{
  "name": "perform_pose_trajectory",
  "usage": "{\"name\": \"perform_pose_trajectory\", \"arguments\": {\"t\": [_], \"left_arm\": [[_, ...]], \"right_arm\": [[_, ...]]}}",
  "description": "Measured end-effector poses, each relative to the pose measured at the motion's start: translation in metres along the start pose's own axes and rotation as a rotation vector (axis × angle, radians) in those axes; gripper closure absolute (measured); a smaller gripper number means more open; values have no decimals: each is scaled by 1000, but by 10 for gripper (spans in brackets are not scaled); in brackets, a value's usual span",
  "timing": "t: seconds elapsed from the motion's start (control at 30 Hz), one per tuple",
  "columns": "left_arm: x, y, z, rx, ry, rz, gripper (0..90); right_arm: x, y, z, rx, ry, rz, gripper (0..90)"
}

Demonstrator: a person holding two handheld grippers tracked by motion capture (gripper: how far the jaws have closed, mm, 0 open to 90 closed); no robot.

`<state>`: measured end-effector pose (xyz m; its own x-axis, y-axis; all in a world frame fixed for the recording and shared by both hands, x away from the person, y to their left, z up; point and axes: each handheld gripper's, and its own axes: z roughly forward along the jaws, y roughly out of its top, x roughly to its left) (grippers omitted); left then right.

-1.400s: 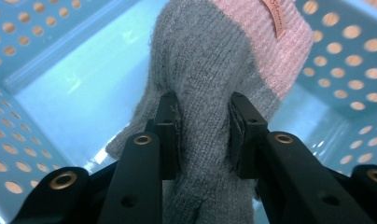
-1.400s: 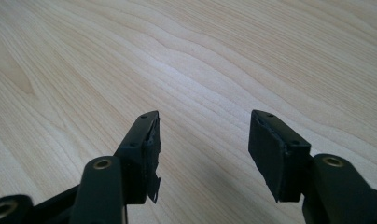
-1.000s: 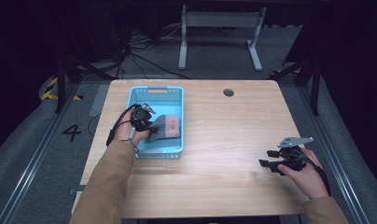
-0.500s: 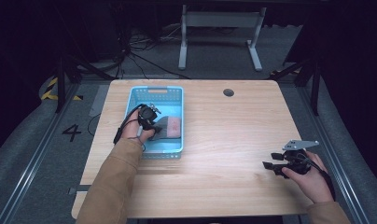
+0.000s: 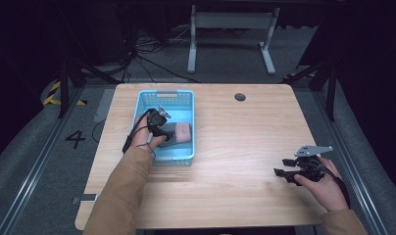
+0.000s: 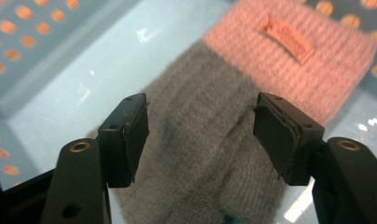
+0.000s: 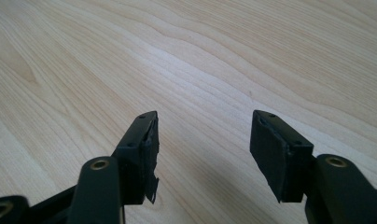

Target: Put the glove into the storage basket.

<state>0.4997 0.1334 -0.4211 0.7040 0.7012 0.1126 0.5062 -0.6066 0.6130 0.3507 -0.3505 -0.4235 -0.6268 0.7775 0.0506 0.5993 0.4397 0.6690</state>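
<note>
A knitted piece, grey with a pink band, lies in the light blue basket at the table's left. My left gripper is down inside the basket, right over the knit's grey part. Its jaws stand open on either side of the grey knit, with a pad close to the fabric. The pink end points away from the hand. My right gripper hovers low over bare wood at the table's right front, open with nothing between its fingers.
The wooden table has a dark round grommet near its far edge. A metal stand and cables lie on the floor beyond the table. The basket's perforated walls close in around the left gripper.
My left gripper has shifted a little to the right inside the basket, over the knit. The right hand has drifted slightly toward the front edge.
</note>
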Motion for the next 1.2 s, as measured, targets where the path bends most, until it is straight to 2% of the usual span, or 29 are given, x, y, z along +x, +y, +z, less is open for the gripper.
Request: {"name": "perform_pose_trajectory", "arguments": {"t": [0.17, 0.2, 0.37, 0.43, 0.47, 0.5, 0.57, 0.77, 0.83, 0.93, 1.07, 1.1, 1.13, 1.17, 1.2], "left_arm": [[-1, 1, -11, -45, -7, -18, 352], [-2, 1, -18, -71, -13, -33, 351], [-7, 1, -31, -96, -21, -41, 346], [-10, 0, -38, -118, -43, -63, 341], [-13, 0, -44, -133, -74, -82, 340], [-13, 0, -44, -133, -74, -82, 341], [-19, -2, -56, -156, -112, -108, 334], [-29, -5, -72, -169, -137, -106, 327], [-38, -9, -82, -173, -150, -104, 324], [-44, -13, -87, -166, -165, -110, 324], [-59, -20, -97, -165, -192, -92, 325], [-59, -20, -97, -165, -192, -92, 325], [-66, -23, -101, -166, -208, -82, 323], [-66, -23, -101, -166, -208, -82, 323], [-72, -26, -103, -170, -224, -75, 322]], "right_arm": [[1, 4, 3, -1, 8, -11, 430], [1, 7, 5, -1, 13, -13, 430], [2, 12, 8, -3, 21, -25, 430], [2, 15, 10, -4, 26, -31, 430], [3, 18, 13, -3, 30, -37, 430], [3, 18, 13, -3, 30, -37, 430], [4, 22, 17, -3, 40, -46, 429], [4, 28, 22, -1, 50, -61, 428], [5, 30, 24, 0, 55, -65, 427], [5, 32, 25, 2, 57, -66, 427], [3, 35, 28, 3, 63, -66, 426], [3, 35, 28, 3, 63, -66, 426], [3, 35, 29, 4, 64, -68, 426], [3, 35, 29, 4, 64, -68, 426], [3, 36, 30, 4, 65, -68, 425]]}}
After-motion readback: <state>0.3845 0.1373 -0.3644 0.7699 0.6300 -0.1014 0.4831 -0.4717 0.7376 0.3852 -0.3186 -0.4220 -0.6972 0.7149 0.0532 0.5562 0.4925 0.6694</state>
